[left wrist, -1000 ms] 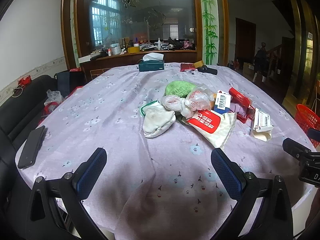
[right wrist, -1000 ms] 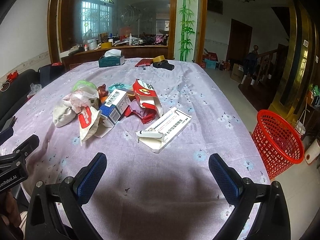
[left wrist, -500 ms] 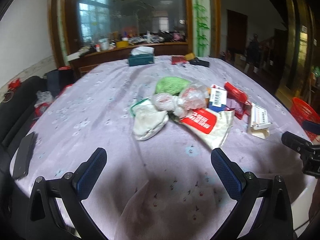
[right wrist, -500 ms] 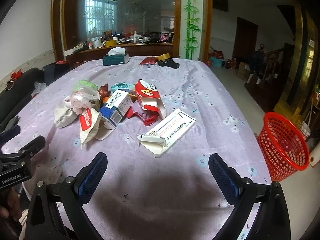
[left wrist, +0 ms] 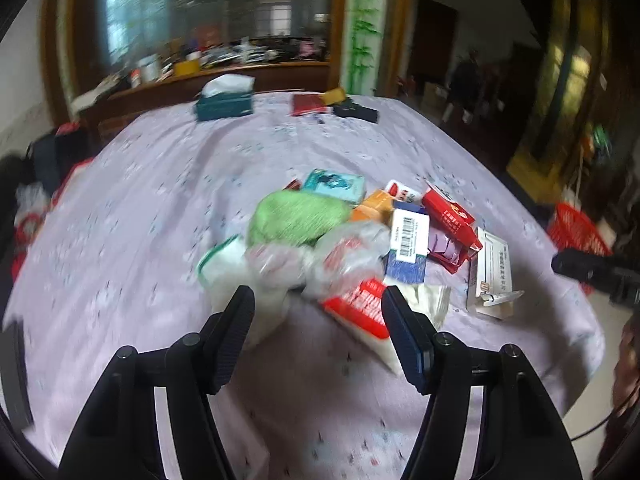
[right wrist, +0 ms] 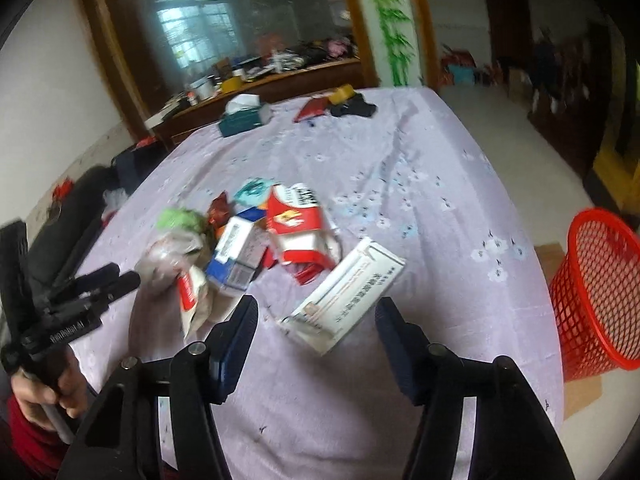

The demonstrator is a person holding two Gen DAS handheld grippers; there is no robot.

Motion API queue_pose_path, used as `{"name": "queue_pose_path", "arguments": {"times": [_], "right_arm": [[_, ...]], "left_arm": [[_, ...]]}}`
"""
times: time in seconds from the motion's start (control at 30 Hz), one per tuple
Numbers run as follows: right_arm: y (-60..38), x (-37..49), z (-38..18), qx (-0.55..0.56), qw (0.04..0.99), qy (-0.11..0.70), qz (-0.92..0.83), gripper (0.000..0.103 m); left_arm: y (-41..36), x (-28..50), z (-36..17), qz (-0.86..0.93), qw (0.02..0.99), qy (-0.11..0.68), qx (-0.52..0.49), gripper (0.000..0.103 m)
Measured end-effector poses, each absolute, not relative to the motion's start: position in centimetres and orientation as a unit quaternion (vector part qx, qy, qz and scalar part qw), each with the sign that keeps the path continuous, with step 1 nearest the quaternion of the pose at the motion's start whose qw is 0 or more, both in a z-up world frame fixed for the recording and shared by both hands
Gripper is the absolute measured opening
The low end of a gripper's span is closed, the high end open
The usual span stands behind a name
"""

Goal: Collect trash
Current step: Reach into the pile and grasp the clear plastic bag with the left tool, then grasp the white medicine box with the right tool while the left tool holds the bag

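Both grippers are black plastic. The left gripper (left wrist: 320, 320) has two angular fingers with ribbed dark blue pads (left wrist: 406, 340) and round screws at the joints. The right gripper (right wrist: 316, 330) looks the same. The person's hand (right wrist: 44, 394) shows a red sleeve (right wrist: 28, 436).

My right gripper (right wrist: 316, 336) hangs over the lilac flowered tablecloth (right wrist: 400, 184), its blue-padded jaws closing with nothing pressed between them; the long white cardboard box with printed text (right wrist: 350, 294) lies on the cloth just beyond the tips. Left of it sits the trash pile: a red-and-white carton (right wrist: 298, 220), a blue-and-white barcoded box (right wrist: 236, 254), crumpled clear plastic (right wrist: 170, 256) and a green wad (right wrist: 180, 218). My left gripper (right wrist: 108, 280) reaches towards the plastic from the left edge. A red mesh plastic basket (right wrist: 600, 292) stands on the floor beside the table.
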State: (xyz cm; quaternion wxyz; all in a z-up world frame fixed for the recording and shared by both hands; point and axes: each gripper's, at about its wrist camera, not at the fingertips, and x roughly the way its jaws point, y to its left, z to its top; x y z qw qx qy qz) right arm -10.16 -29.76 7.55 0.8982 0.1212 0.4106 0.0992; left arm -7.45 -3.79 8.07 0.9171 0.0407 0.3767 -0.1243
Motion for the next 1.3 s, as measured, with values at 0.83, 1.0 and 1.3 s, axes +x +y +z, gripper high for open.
{"name": "queue_pose_path", "arguments": {"times": [0.83,1.0,1.3], "right_arm": [[-25.4,-10.3,4.4,-0.073,0.889,0.412,0.184,0.056],[-23.9,-8.8,3.1,-0.130,0.878,0.420,0.191,0.034],[-24.6,-9.4,4.1,-0.090,0.885,0.409,0.204,0.005]], "left_arm": [[-5.2,-7.9,9.4,-0.193,0.921,0.334,0.044,0.033],[-5.3,-8.8,9.5,-0.199,0.920,0.336,0.036,0.033],[-5.8,-8.8,9.7,-0.212,0.916,0.340,0.026,0.031]]}}
